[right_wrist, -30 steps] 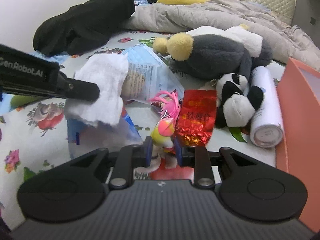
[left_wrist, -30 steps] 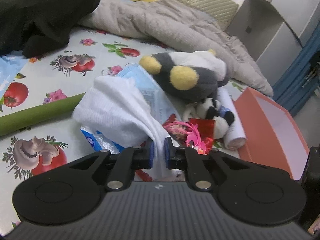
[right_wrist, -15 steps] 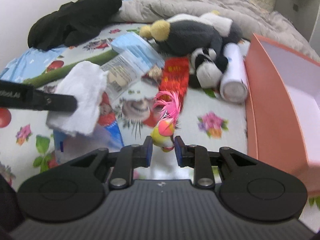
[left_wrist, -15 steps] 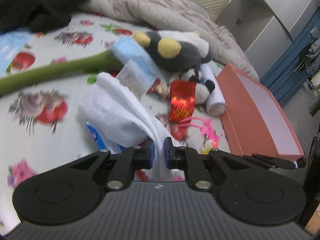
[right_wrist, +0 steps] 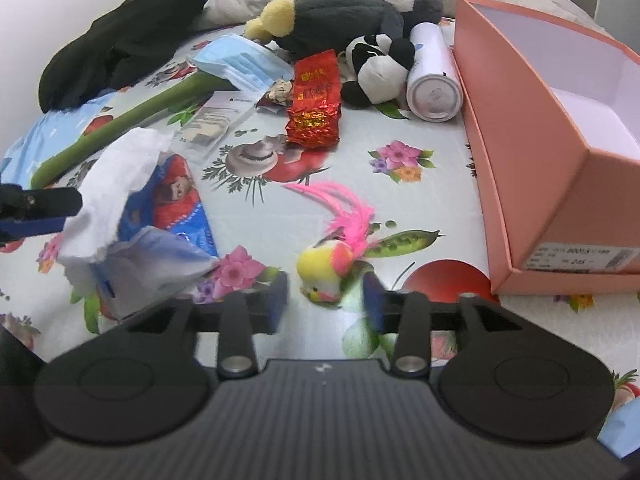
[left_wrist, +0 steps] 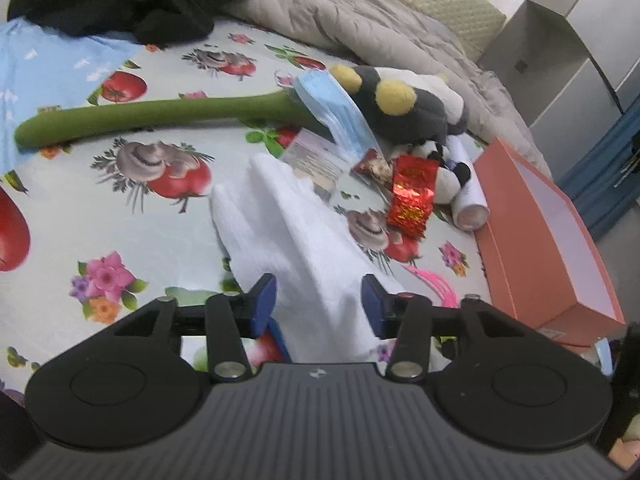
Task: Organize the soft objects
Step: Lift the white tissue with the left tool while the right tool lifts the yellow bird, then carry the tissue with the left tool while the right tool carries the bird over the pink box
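We see a bed with a fruit-print cloth (right_wrist: pixel 432 208) and a pink box (right_wrist: pixel 560 184) along its right side. A white towel (left_wrist: pixel 296 232) lies between our left gripper (left_wrist: pixel 319 300), whose jaws have just been opening and stand released, pads clear of it. Our right gripper (right_wrist: pixel 325 298) has also just been opening; the small bird toy (right_wrist: pixel 326 270) rests loose on the cloth between its spread jaws.

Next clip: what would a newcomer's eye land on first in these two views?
Probably the salmon-pink open box along the right edge of the fruit-print cloth. Next, the grey and yellow plush toy with a small panda plush beside it at the back, and the pink-feathered toy bird lying just ahead of the right gripper.
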`<state>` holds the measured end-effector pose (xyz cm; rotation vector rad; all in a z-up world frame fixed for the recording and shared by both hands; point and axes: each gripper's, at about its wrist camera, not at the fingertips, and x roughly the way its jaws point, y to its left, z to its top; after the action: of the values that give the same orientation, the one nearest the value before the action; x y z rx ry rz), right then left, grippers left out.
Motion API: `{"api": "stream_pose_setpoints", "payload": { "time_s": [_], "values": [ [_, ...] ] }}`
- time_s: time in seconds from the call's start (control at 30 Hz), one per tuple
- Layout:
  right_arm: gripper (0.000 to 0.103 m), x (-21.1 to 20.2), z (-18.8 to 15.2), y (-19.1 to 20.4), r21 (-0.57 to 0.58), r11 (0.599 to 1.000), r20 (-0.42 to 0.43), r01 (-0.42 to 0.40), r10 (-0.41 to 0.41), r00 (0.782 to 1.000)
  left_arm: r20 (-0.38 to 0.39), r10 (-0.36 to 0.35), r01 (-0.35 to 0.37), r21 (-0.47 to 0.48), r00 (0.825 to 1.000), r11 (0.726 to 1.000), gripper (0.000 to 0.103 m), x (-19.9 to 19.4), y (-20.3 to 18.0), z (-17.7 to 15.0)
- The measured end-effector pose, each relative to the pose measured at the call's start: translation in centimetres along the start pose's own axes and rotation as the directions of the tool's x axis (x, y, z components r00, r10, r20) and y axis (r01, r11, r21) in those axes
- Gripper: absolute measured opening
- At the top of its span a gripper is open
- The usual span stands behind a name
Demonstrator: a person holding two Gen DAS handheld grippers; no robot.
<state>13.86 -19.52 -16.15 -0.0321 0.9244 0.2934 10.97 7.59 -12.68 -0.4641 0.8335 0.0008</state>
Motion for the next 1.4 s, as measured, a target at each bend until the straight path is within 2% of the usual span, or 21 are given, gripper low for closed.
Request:
{"api": "stream_pose_setpoints", "payload": {
  "time_s": [0.13,0.3,0.37,0.4,0.5,0.57,0.63,0.73,1.03,1.4],
  "values": [
    [0.056,-0.1,-0.4,-0.1,-0.002,1.0,0.029,0.017,-0.017,0.999,0.03,0.0,0.001,-0.022,1.0,1.0,0.056,0.3,-0.1,0.3],
    [0.055,0.7,-0.5,-0.2,0.025,0.999,0.019,0.034,-0.034,0.999,0.063,0.028,-0.028,-0.005,0.998,1.0,0.056,1.3,-0.9,0.9],
    [0.05,1.0,-0.6,0.0,0.029,0.998,0.016,0.053,-0.053,0.998,0.06,0.015,-0.013,-0.028,0.998,1.0,0.055,1.9,-0.7,1.2],
    [0.043,1.1,-0.6,0.1,0.031,0.998,0.01,0.059,-0.06,0.998,0.056,0.011,-0.009,-0.039,0.998,0.999,0.053,2.2,-0.6,1.3],
    [0.026,1.2,-0.6,0.3,0.022,0.998,0.012,0.061,-0.062,0.998,0.046,0.025,-0.023,-0.052,0.999,0.998,0.041,2.9,-0.4,1.4],
    [0.026,1.2,-0.5,0.4,0.005,0.998,0.01,0.067,-0.067,0.998,0.043,0.023,-0.02,-0.065,0.999,0.998,0.032,3.2,-0.2,1.4],
    [0.026,1.1,-0.4,0.4,0.008,0.998,0.006,0.068,-0.068,0.998,0.043,0.016,-0.013,-0.075,0.999,0.997,0.018,3.3,-0.1,1.3],
    [0.026,1.0,-0.3,0.2,0.013,0.997,0.003,0.072,-0.072,0.997,0.059,0.008,-0.005,-0.065,0.998,0.998,0.011,2.8,-0.2,1.4],
    [0.026,-0.5,0.7,0.3,0.017,0.998,0.036,0.059,-0.059,0.998,0.11,-0.012,0.015,-0.021,0.994,1.0,0.008,-0.3,-1.7,3.0],
    [0.026,-4.8,4.1,0.1,0.017,1.0,0.104,0.008,-0.01,0.995,0.088,-0.06,0.055,0.05,0.994,0.997,0.008,-2.7,-5.8,4.9]
  ]
}}
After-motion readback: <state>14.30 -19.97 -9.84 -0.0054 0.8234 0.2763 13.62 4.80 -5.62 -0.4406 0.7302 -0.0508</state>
